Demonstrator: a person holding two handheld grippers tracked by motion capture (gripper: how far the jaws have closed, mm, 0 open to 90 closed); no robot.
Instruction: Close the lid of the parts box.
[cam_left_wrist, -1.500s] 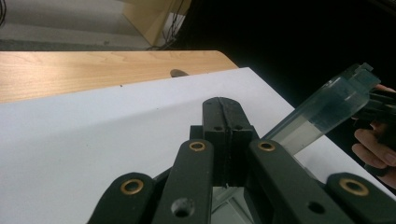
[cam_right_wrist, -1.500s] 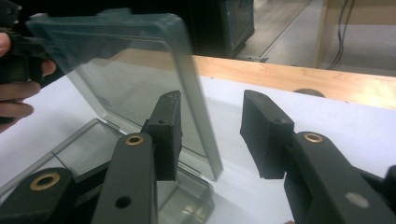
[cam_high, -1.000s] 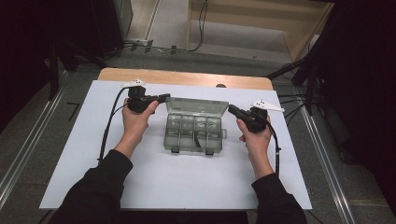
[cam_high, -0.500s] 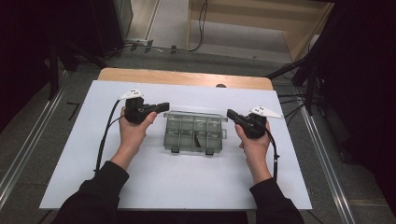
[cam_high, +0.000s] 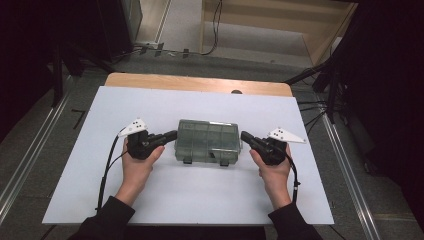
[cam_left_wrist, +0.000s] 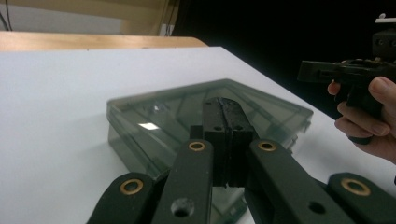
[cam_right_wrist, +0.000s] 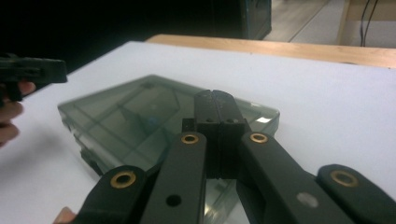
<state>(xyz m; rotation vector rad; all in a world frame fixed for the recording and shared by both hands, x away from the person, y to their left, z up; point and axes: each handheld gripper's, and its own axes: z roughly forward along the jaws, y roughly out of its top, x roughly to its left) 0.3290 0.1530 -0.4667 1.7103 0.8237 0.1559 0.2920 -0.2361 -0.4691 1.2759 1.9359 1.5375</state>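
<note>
A closed clear box (cam_high: 207, 141) is flanked on the bench (cam_high: 200, 200) by both grippers. The fingers of the left gripper (cam_high: 172, 135) and the right gripper (cam_high: 245, 136) are clenched, grasping nothing.

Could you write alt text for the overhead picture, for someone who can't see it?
A smoky clear plastic compartment box, lid closed, sits mid-way on a white table, flanked by two hands holding black grippers. The left gripper and right gripper, jaws shut, point inward at the box's two ends. A cable trails from each.

White-topped table (cam_high: 200, 200), grey floor (cam_high: 260, 45), wooden shelving (cam_high: 300, 30) behind.
</note>
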